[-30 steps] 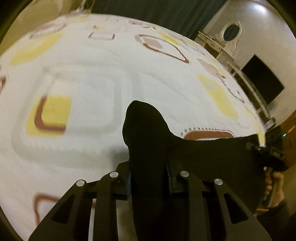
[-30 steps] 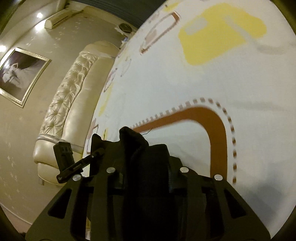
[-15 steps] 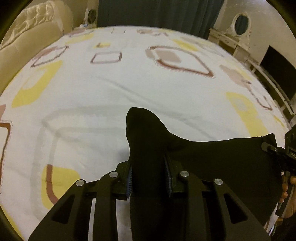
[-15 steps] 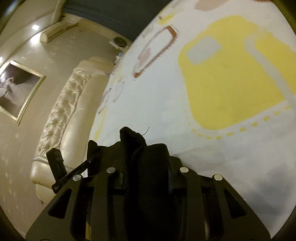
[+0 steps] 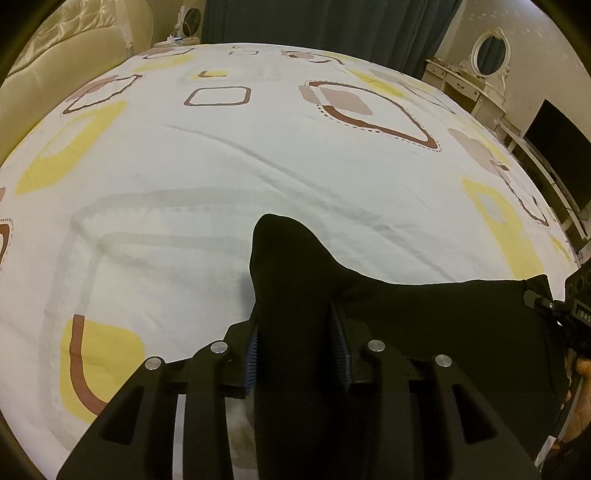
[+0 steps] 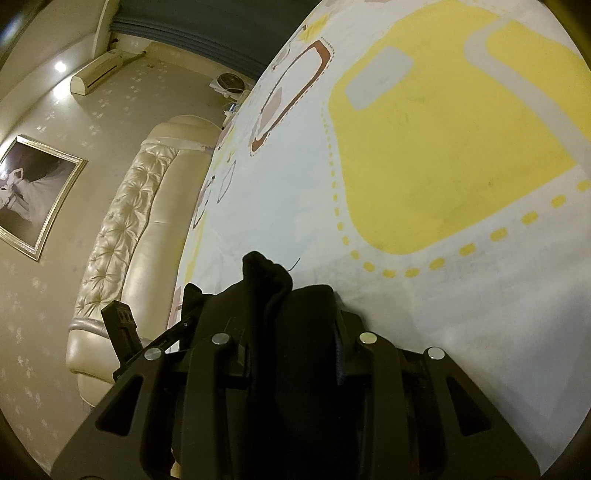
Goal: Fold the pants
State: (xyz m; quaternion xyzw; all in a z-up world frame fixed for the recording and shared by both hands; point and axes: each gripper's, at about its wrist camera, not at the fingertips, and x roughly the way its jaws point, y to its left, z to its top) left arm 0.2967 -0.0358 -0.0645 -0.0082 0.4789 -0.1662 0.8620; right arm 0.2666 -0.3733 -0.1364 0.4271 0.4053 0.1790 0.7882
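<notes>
Both tongs are clamped on the black pants, which hang stretched between them above the patterned bed. The left tongs pinch one corner; the right tongs pinch the other, and the held edge runs side to side from one to the other. The bed lies straight ahead of both, neither hand evidently nearer. Laying the cloth forward appears to be next.

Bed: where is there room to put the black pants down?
The bed is bare from the headboard to the far edge by the curtain and across to the dresser side. It is crowded only at the near edge, where both hand-held grippers, left and right, hold the pants.
</notes>
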